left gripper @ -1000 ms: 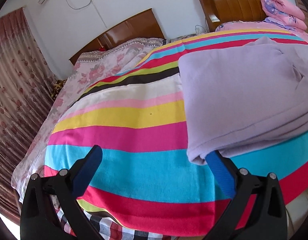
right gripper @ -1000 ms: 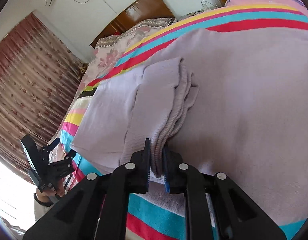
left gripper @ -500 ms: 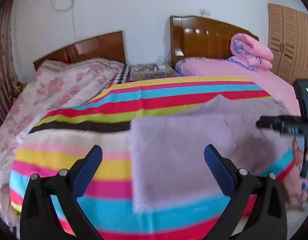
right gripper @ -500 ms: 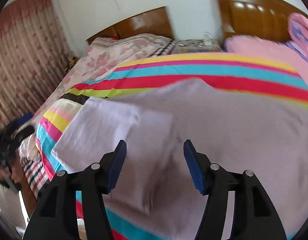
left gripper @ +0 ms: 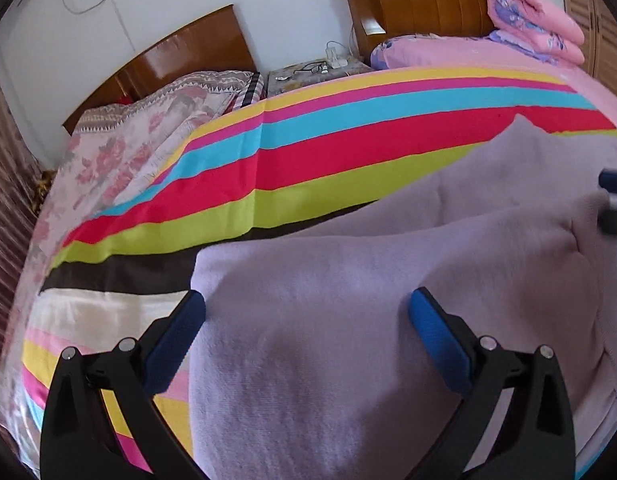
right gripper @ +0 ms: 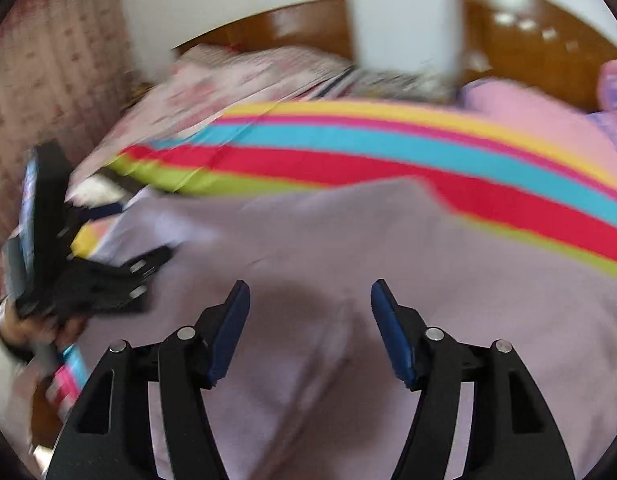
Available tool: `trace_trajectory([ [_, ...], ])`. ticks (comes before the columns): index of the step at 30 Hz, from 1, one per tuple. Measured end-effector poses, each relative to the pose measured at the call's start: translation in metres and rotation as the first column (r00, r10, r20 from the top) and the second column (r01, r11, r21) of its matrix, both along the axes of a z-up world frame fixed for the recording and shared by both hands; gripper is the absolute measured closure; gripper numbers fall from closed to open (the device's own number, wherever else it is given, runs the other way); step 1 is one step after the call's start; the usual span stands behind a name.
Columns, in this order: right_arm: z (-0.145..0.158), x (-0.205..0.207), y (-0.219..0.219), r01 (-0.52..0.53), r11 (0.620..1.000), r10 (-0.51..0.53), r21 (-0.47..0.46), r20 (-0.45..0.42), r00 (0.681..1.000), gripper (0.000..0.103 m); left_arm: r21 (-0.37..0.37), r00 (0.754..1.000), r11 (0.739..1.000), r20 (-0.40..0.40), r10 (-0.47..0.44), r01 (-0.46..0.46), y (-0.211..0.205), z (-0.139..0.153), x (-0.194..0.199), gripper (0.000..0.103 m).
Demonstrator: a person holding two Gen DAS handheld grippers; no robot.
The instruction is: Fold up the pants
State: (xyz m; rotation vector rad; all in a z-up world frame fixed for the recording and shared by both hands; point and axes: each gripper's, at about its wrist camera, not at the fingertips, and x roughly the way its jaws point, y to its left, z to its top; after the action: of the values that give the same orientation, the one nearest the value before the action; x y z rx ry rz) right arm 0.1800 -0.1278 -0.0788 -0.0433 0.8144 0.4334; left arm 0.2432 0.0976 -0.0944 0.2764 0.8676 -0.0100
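1. Left gripper (left gripper: 306,312): fingers spread wide, nothing between the blue pads (left gripper: 176,340). It hangs just over the near left corner of the pants (left gripper: 368,320).
2. Right gripper (right gripper: 310,320): fingers likewise spread apart, gripping nothing, poised above the lavender fabric. This view is motion-blurred.
3. Pants: pale lavender knit, folded into a thick layered slab. They lie flat on the striped blanket (left gripper: 308,152) at the near part of the bed.
4. Orientation: in the left wrist view the long axis runs from near left to far right. A straight folded edge faces left; one pointed corner reaches up onto the red stripe. Which end is the waistband cannot be told.
5. In the right wrist view, the left gripper appears at the left edge, held by a hand (right gripper: 24,328), over the fabric's left end.
6. Surroundings: a floral quilt (left gripper: 140,144) beside the blanket, two wooden headboards (left gripper: 420,4), a rolled pink duvet (left gripper: 536,20) at far right.
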Motion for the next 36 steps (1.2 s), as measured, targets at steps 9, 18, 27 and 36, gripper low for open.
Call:
trace_trajectory([
  [9, -0.022, 0.005, 0.017, -0.046, 0.998, 0.042, -0.042, -0.089, 0.995, 0.027, -0.031, 1.000, 1.000, 0.007, 0.002, -0.001, 0.007, -0.003, 0.000, 0.001],
  [18, -0.028, -0.015, -0.001, -0.015, 0.999, 0.024, 0.050, -0.184, 0.983, 0.035, -0.040, 1.000, 0.999, 0.020, 0.009, -0.008, 0.007, -0.005, -0.001, 0.001],
  [27, 0.006, -0.023, 0.019, -0.072, 0.996, 0.074, 0.043, -0.030, 0.997, 0.082, -0.052, 0.997, 0.997, 0.048, 0.063, -0.060, 0.012, -0.003, -0.005, 0.001],
  [36, -0.016, -0.021, 0.004, 0.094, 0.995, -0.096, -0.024, -0.113, 0.989, 0.070, -0.084, 0.995, 0.993, 0.036, 0.090, -0.086, 0.017, -0.002, -0.004, 0.001],
])
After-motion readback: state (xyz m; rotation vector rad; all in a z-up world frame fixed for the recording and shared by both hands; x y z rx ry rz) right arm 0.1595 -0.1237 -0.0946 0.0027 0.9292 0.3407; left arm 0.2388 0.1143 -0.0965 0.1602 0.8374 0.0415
